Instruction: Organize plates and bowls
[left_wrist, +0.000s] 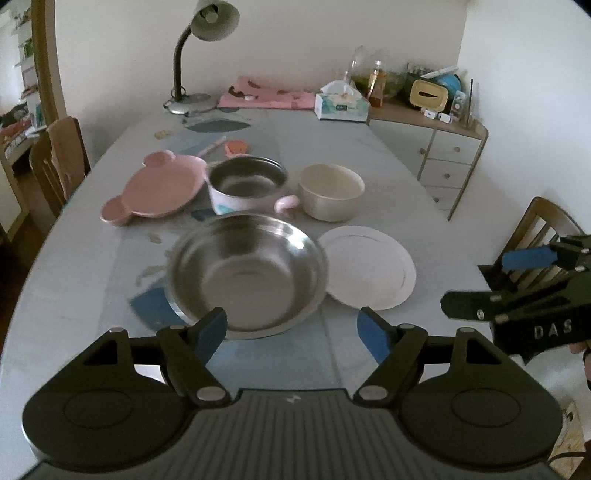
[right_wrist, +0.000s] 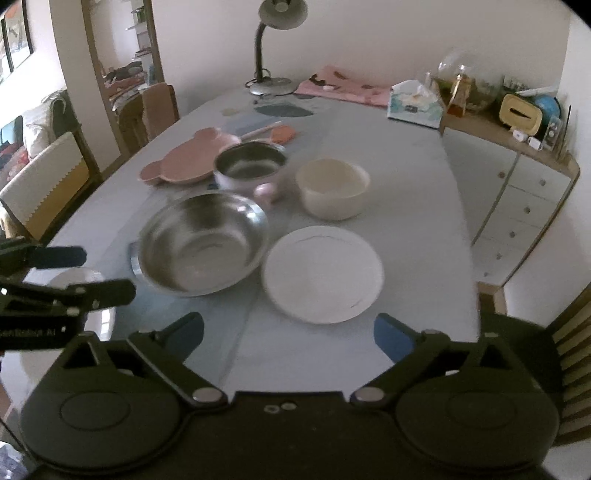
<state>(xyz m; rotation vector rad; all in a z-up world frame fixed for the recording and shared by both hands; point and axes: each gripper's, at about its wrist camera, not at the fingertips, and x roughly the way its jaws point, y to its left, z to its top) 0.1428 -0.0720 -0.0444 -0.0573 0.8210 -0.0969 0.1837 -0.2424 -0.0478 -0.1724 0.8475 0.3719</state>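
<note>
A large steel bowl (left_wrist: 246, 275) (right_wrist: 202, 243) sits near the table's front. A white plate (left_wrist: 367, 272) (right_wrist: 322, 274) lies right of it. Behind stand a pink bear-shaped plate (left_wrist: 159, 188) (right_wrist: 188, 160), a small pink-handled steel bowl (left_wrist: 248, 188) (right_wrist: 250, 166) and a cream bowl (left_wrist: 330, 192) (right_wrist: 331, 187). My left gripper (left_wrist: 291, 334) is open and empty just in front of the steel bowl. My right gripper (right_wrist: 289, 338) is open and empty in front of the white plate. Each gripper shows at the edge of the other's view.
A desk lamp (left_wrist: 201, 55), pink cloth (left_wrist: 266, 96) and tissue box (left_wrist: 341, 105) stand at the table's far end. A spatula (right_wrist: 275, 133) lies behind the pink plate. A cluttered drawer cabinet (left_wrist: 448, 162) is at the right. Wooden chairs (left_wrist: 61, 162) flank the table.
</note>
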